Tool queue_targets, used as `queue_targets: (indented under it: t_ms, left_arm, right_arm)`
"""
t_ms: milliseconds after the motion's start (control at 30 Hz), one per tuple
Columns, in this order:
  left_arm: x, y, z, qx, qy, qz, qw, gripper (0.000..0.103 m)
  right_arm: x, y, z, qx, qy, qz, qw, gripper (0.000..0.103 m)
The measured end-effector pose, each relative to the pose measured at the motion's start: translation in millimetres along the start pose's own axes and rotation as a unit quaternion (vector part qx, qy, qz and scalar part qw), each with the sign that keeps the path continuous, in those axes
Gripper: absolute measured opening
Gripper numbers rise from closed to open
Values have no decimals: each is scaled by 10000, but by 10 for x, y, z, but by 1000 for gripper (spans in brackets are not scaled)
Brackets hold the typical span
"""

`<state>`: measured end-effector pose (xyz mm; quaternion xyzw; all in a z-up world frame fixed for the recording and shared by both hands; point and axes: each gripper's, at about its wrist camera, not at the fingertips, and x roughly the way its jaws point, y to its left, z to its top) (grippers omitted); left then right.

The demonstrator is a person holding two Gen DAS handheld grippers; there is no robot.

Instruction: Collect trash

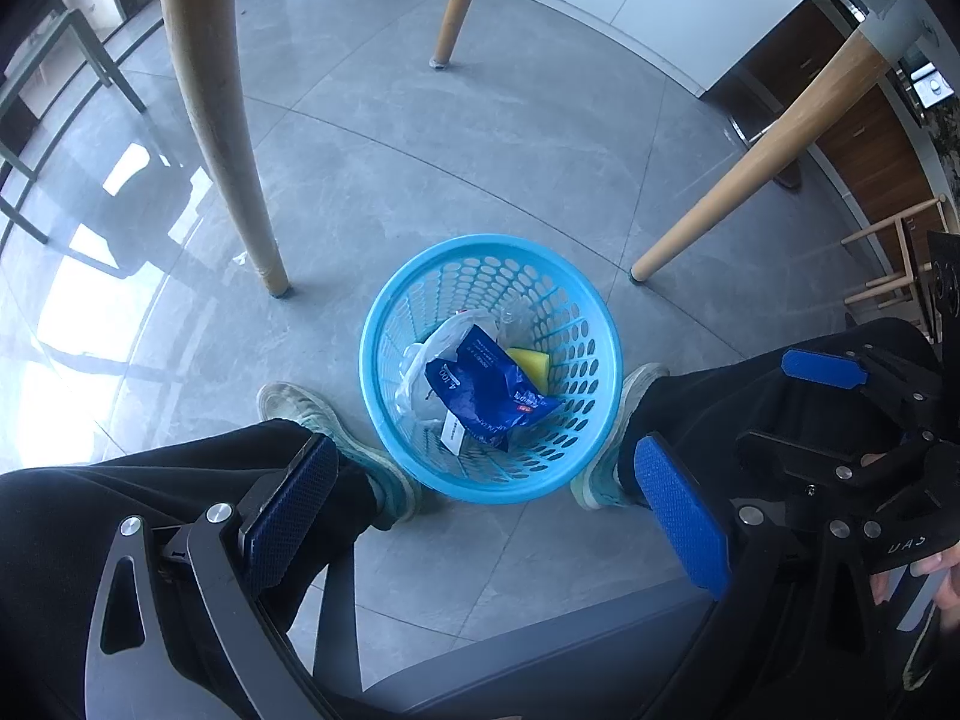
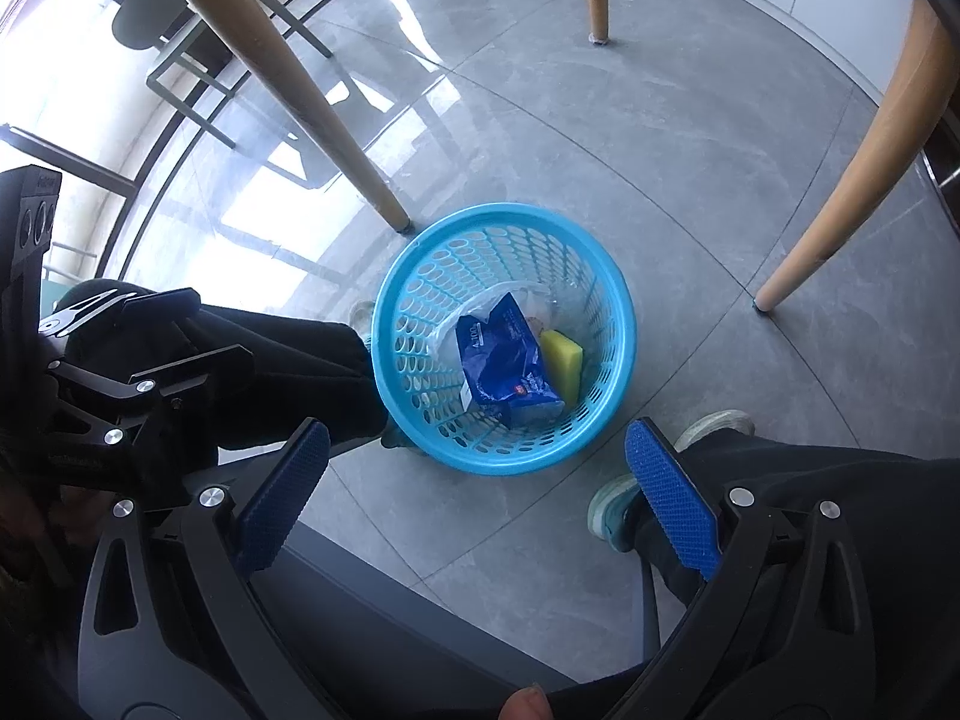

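Both grippers hang wide open, empty, above the basket.
Perforated blue plastic basket [image 1: 384, 324] on the floor holds a crinkled blue wrapper [image 1: 486, 390], yellow sponge [image 1: 531, 363], well below the left gripper [image 1: 486, 510] and right gripper [image 2: 477, 495].

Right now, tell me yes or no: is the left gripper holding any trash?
No, the left gripper is open with nothing between its fingers; the blue wrapper already lies in the basket.

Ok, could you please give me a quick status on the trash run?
Both grippers open, empty. Blue basket holds blue wrapper, yellow sponge, plastic bag. Nothing in the way.
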<state>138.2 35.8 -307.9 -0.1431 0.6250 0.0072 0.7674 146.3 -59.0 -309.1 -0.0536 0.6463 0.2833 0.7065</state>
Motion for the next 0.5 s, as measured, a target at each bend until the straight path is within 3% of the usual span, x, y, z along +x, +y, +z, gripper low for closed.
queue_targets:
  t_ms: [500]
  left_arm:
    - [6,-19,-6,30,37,-94,9999,97]
  right_arm:
    - [4,-43,8,80,21,79,9999,94]
